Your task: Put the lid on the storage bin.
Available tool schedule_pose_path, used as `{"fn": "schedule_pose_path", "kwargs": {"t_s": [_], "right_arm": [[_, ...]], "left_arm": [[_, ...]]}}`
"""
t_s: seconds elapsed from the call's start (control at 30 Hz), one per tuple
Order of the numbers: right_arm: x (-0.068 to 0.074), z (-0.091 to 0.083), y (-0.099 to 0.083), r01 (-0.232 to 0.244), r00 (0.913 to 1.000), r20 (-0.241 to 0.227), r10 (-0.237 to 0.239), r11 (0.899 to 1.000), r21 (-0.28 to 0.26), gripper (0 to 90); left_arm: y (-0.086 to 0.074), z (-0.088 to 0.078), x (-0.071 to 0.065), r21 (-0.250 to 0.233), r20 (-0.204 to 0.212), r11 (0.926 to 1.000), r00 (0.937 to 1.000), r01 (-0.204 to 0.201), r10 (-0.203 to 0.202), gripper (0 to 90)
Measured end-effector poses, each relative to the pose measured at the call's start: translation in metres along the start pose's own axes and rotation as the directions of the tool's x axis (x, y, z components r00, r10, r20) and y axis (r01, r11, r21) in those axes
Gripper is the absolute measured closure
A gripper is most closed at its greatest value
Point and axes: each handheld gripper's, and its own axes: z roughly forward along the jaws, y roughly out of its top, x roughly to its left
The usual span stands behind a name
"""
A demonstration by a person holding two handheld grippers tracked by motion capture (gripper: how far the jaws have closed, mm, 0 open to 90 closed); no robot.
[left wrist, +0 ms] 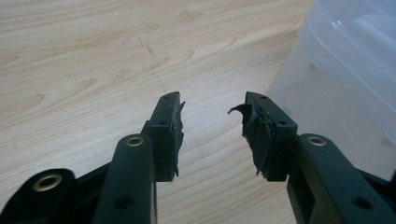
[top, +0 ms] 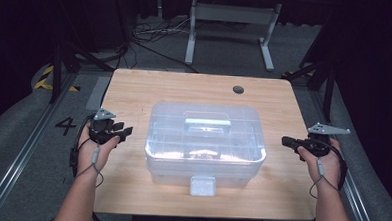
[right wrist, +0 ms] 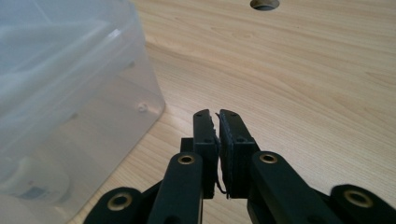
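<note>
A clear plastic storage box (top: 205, 146) sat on the middle of the wooden desk (top: 135, 88), upright and square to the desk edges. Its translucent lid was on, with a flat carry handle (top: 207, 124) lying down in a recess at the centre of the lid. A pale latch (top: 202, 185) hung at the middle of the near wall, folded down against it. Something small and white with a label showed dimly through the wall in the right gripper view (right wrist: 35, 186); what it was could not be told. The walls were cloudy, corners rounded.
</note>
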Motion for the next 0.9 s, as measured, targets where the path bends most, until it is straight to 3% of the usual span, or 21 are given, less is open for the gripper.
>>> {"fn": "schedule_pose_path", "kwargs": {"t_s": [0.17, 0.27, 0.4, 0.6, 0.9], "right_arm": [[-0.002, 0.006, -0.004, 0.007, 0.9999, 0.013, -0.007, 1.0, 0.018, 80.1], [-0.003, 0.011, -0.008, 0.001, 0.9999, 0.014, -0.002, 0.999, 0.04, 77.9], [-0.004, 0.017, -0.012, 0.003, 0.9997, 0.022, -0.004, 0.998, 0.057, 72.4], [-0.006, 0.024, -0.018, 0.013, 0.9994, 0.032, -0.015, 0.997, 0.081, 65.5], [-0.009, 0.032, -0.025, 0.029, 0.9984, 0.047, -0.032, 0.997, 0.069, 51.3]], "left_arm": [[-0.005, 0.005, 0.001, 0.026, 0.011, 0.9996, 0.9998, -0.014, 0.013, 54.5], [-0.011, 0.007, 0.002, 0.057, -0.012, 0.9974, 0.9989, -0.044, 0.045, 53.6], [-0.017, 0.011, 0.003, 0.09, -0.014, 0.9948, 0.9987, -0.048, 0.049, 51.2], [-0.025, 0.018, 0.005, 0.119, 0.013, 0.9909, 0.9981, -0.062, 0.061, 49.2], [-0.032, 0.024, 0.007, 0.142, 0.052, 0.9858, 0.9952, -0.089, 0.083, 46.1]]}}
